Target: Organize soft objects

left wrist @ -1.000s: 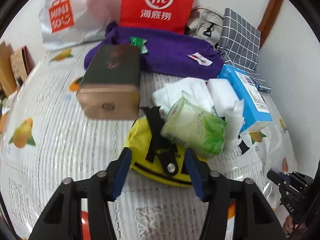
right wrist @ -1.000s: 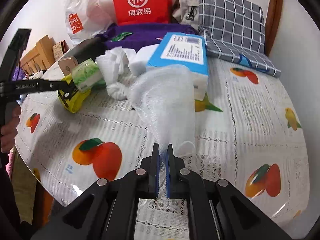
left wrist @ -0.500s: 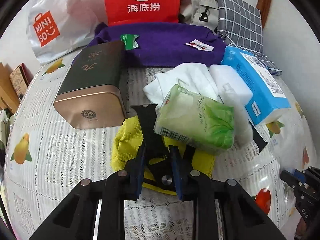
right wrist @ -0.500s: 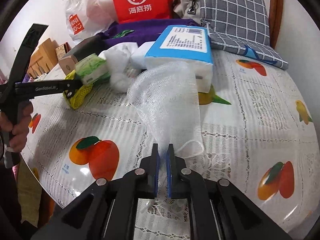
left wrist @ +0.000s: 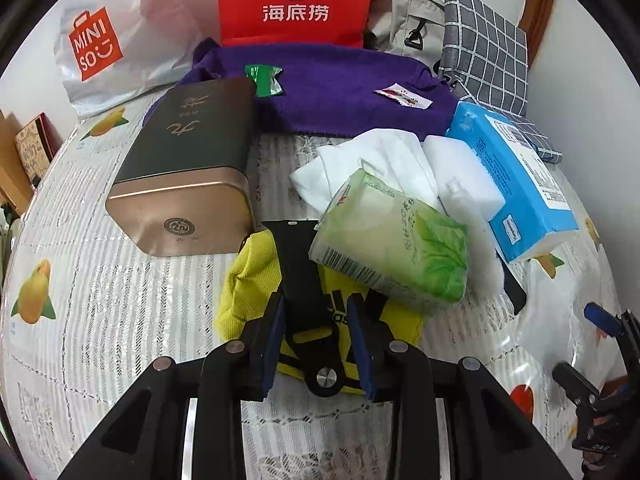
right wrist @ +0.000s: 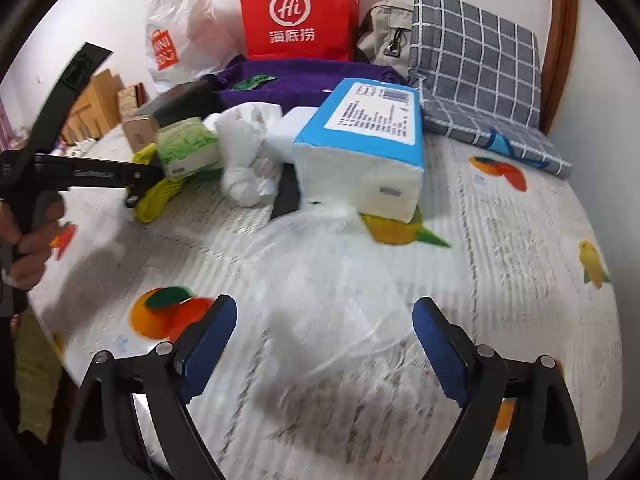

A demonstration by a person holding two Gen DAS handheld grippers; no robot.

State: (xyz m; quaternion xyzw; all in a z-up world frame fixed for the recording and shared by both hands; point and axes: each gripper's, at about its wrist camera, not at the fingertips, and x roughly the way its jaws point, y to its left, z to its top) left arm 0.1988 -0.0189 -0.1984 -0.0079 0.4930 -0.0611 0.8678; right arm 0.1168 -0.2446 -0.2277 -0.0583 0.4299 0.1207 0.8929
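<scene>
A yellow bag [left wrist: 248,280] with a black strap lies on the fruit-print tablecloth [left wrist: 80,280], and a green tissue pack [left wrist: 392,256] leans on it. My left gripper [left wrist: 316,304] has its pads against the strap and yellow fabric, its jaws easing open slightly. Behind these lie a white cloth [left wrist: 372,160], a white block [left wrist: 460,168] and a blue tissue pack [right wrist: 368,148]. My right gripper [right wrist: 325,308] is opening wide. A white mesh bag [right wrist: 332,264] lies slack on the table between and ahead of its fingers, touching neither pad.
A dark tin box [left wrist: 184,176] lies left of the yellow bag. At the back are a purple garment [left wrist: 340,92], a red paper bag [left wrist: 296,0], a white plastic bag [left wrist: 108,40] and a checked cushion [right wrist: 476,72]. A hand [right wrist: 32,240] holds the left gripper's handle.
My right gripper has opened and let go of the mesh bag, which slumped flat onto the table. My left gripper closed in on the yellow bag's strap.
</scene>
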